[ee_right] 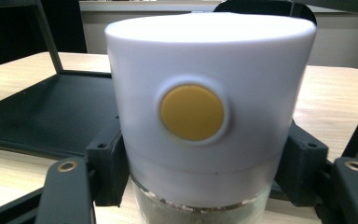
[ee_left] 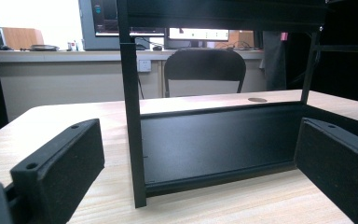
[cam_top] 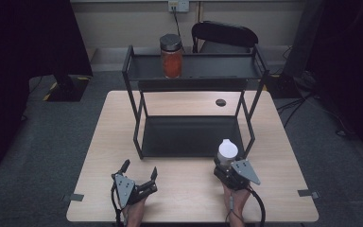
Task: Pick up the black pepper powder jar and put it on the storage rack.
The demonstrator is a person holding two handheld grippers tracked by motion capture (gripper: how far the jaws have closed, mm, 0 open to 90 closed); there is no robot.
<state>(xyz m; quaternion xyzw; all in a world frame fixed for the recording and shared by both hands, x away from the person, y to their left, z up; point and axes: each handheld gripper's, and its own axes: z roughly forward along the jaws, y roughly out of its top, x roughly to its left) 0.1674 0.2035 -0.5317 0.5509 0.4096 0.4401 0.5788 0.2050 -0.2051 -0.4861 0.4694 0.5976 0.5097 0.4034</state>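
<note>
Between our right jaws: white-capped jar (ee_right: 209,112), smooth plastic cap, yellow round button, clear glass below.
Right gripper (cam_top: 228,166): we clamp the jar.
Left gripper (cam_top: 138,172): jaws wide, nothing held.
Rack shelf (cam_top: 227,71): metal-lidded glass jar (cam_top: 171,55), orange contents.

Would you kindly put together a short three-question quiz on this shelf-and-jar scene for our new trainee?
1. True or false: the left tongs are shut on a jar.
2. Which thing do the right tongs grip? A) the white-lidded jar B) the red-filled jar C) the chair
3. On which level of the black rack does the red-filled jar stand?

Key:
1. False; they are open, with nothing between them.
2. A
3. The upper shelf, towards its left side in the high view.
</note>
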